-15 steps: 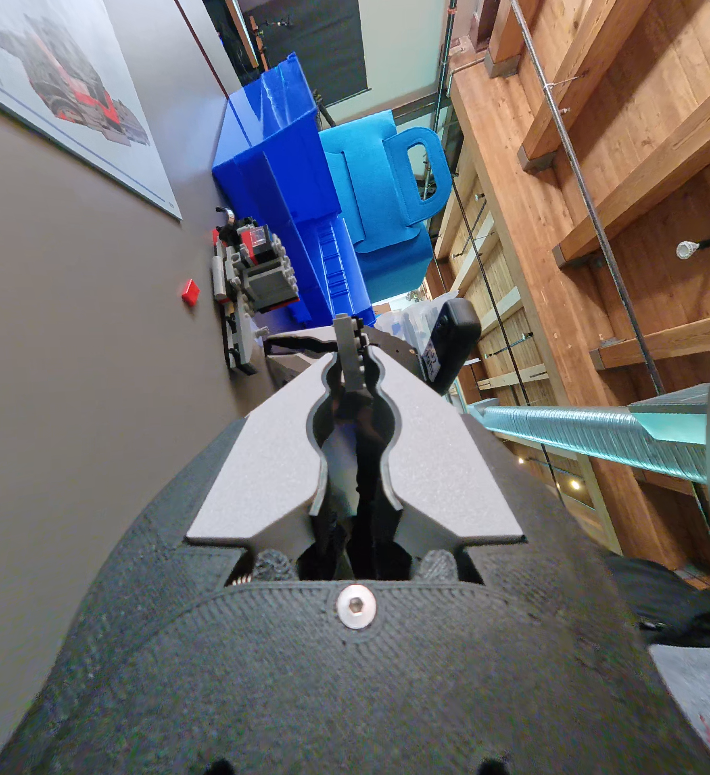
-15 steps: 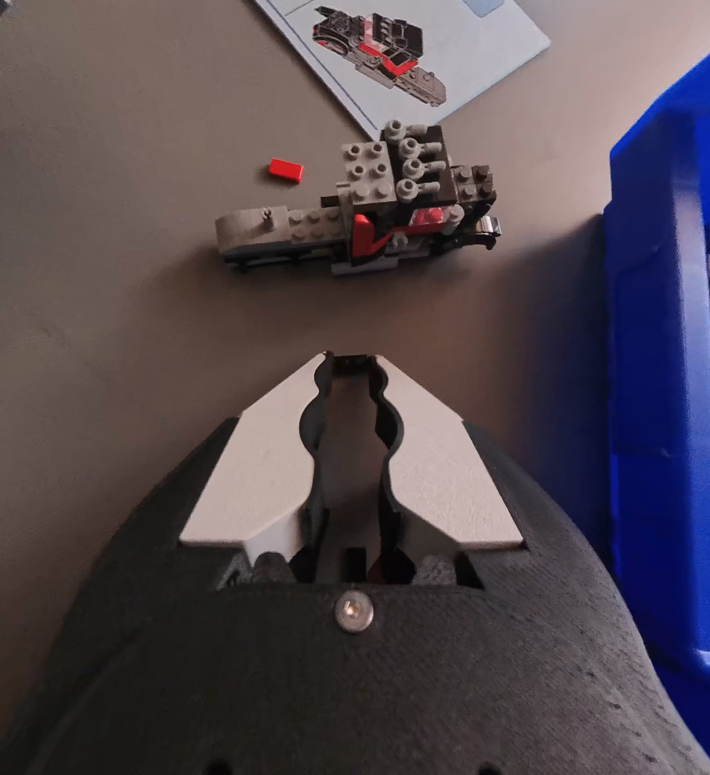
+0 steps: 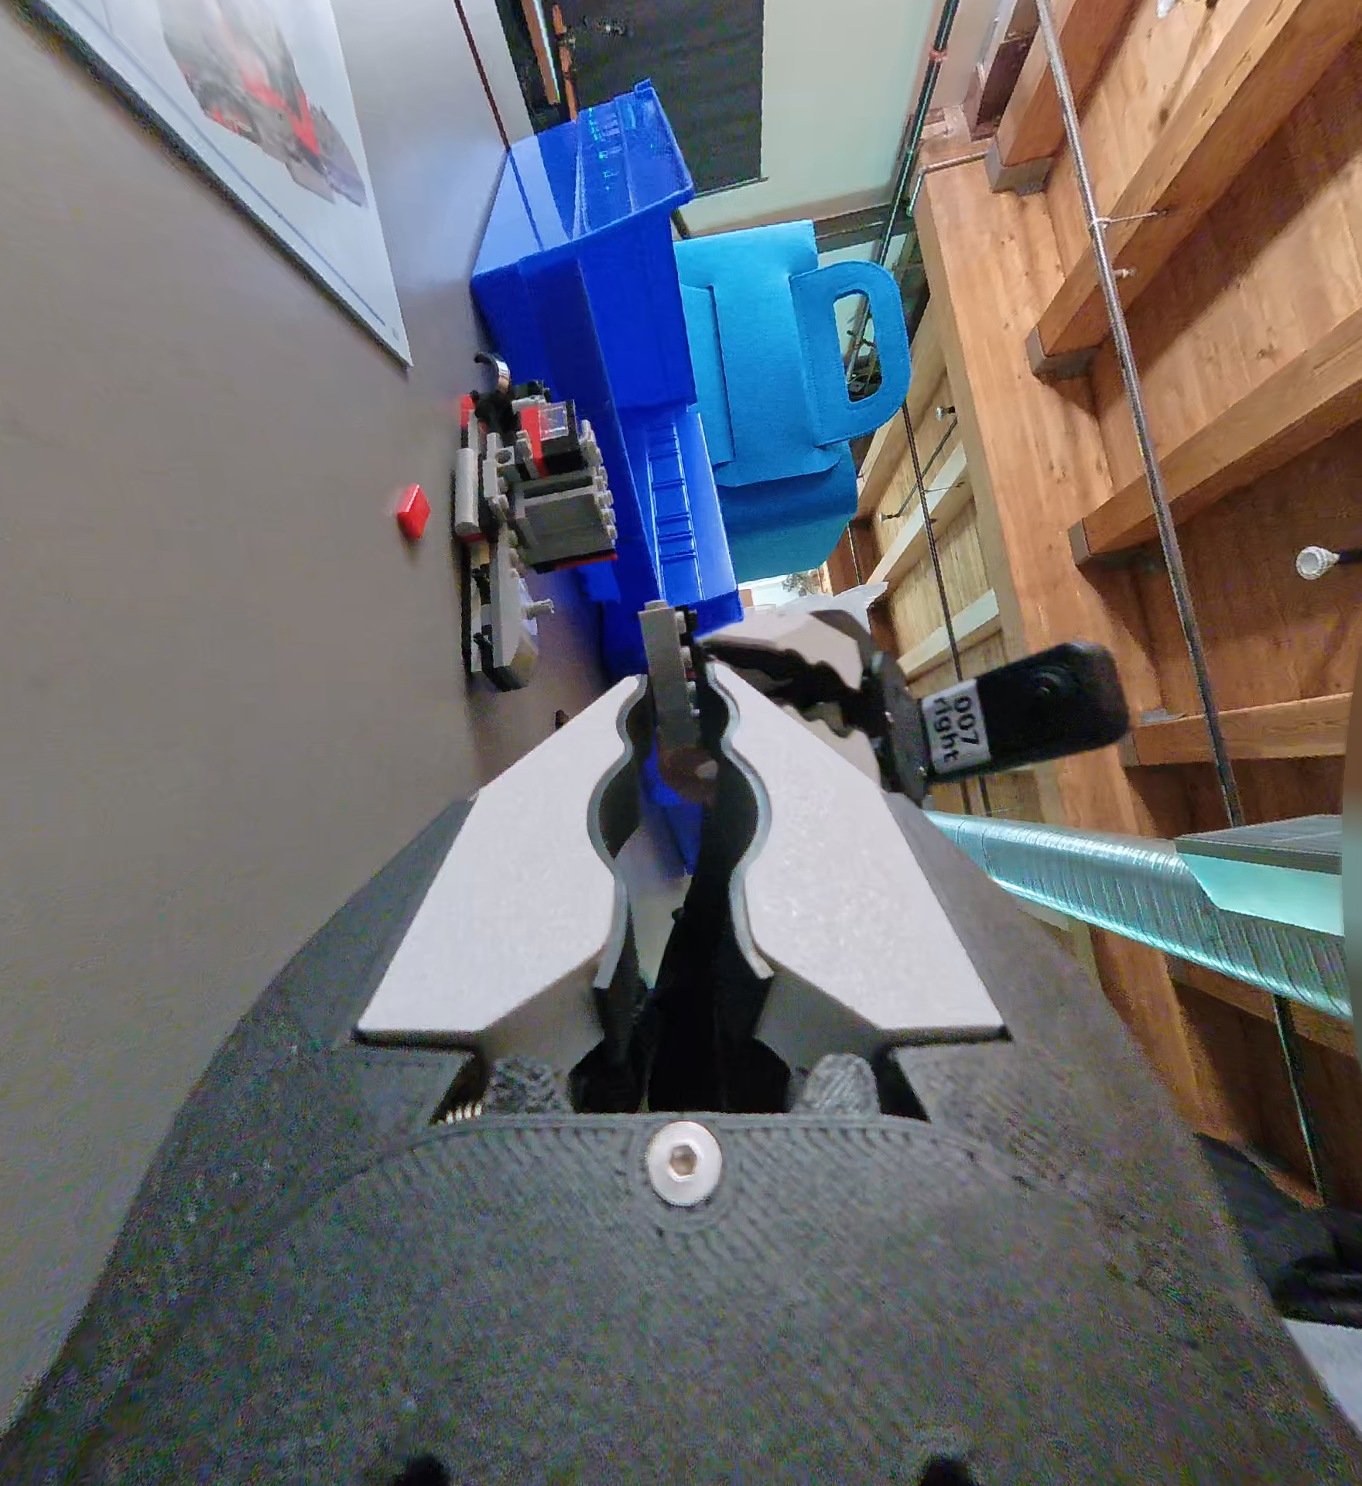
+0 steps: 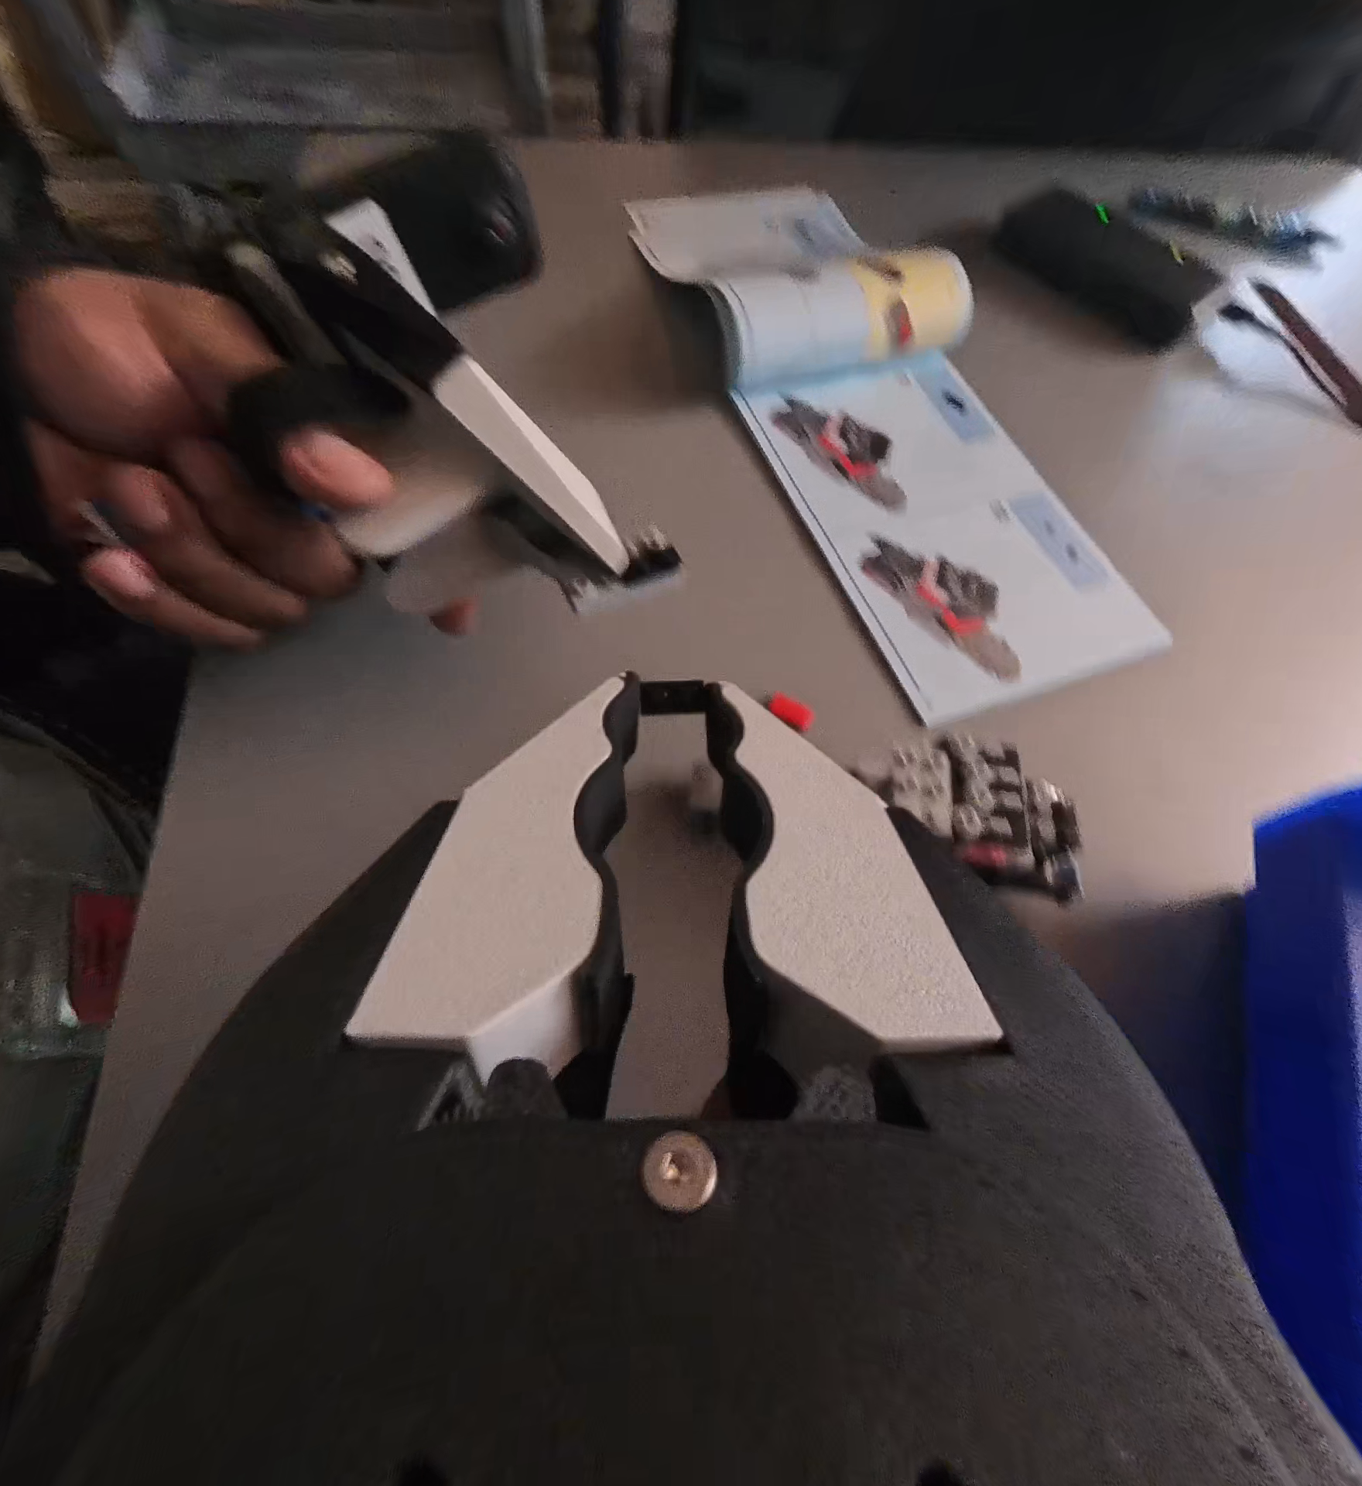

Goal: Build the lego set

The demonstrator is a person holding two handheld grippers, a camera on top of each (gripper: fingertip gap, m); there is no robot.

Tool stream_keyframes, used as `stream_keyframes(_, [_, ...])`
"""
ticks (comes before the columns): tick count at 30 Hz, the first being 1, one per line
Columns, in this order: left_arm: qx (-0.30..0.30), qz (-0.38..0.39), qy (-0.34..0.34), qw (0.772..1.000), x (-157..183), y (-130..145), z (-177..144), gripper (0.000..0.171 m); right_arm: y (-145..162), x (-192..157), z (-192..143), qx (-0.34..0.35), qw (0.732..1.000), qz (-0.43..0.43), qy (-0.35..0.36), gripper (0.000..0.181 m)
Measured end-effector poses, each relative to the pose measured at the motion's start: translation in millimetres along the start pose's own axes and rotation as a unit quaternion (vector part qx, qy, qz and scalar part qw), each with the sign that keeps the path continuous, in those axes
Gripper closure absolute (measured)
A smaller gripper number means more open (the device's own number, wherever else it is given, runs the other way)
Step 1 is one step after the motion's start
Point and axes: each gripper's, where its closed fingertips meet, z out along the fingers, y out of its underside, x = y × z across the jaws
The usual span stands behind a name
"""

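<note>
**A:** Grippers first. Left gripper (image 3: 674, 683) pinches a grey piece (image 3: 666, 671) upright between its tips, with a small black bit against it. Right gripper (image 4: 671, 698) is closed on a small black piece (image 4: 670, 696) at its very tips.

**B:** And since half a second ago?

**A:** The right gripper has swung — it then looked straight down on the model; now it is tilted up and turned toward the left gripper, whose tips and held parts (image 4: 650, 560) show ahead and to the left. The left has hardly moved. I judge that the two held parts are being brought together in the air before going onto the model.

**B:** Where is the model?

**A:** The half-built truck model (image 3: 529, 515) lies on the grey table (image 3: 139, 643), untouched, just beside the blue bin (image 3: 581, 338); in the right wrist view it is at (image 4: 983, 812), partly behind the gripper body. A loose red tile (image 3: 412, 511) lies near it.

**B:** Anything else about?

**A:** An open instruction booklet (image 4: 943, 515) beyond the model, a lighter blue container (image 3: 774, 386) behind the bin, a dark device (image 4: 1096, 257) at the far edge.

**B:** Obstacles?

**A:** None between the two grippers. The right view is blurred, so alignment of the small pieces cannot be told — slipping is the likely risk.
</note>
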Motion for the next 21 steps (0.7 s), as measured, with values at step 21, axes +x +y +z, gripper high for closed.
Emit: stream_keyframes(21, [0.003,-0.027,0.028,0.999,6,-1,1,0.160,-24,-20,24,0.026,0.997,-0.070,-0.031,0.165])
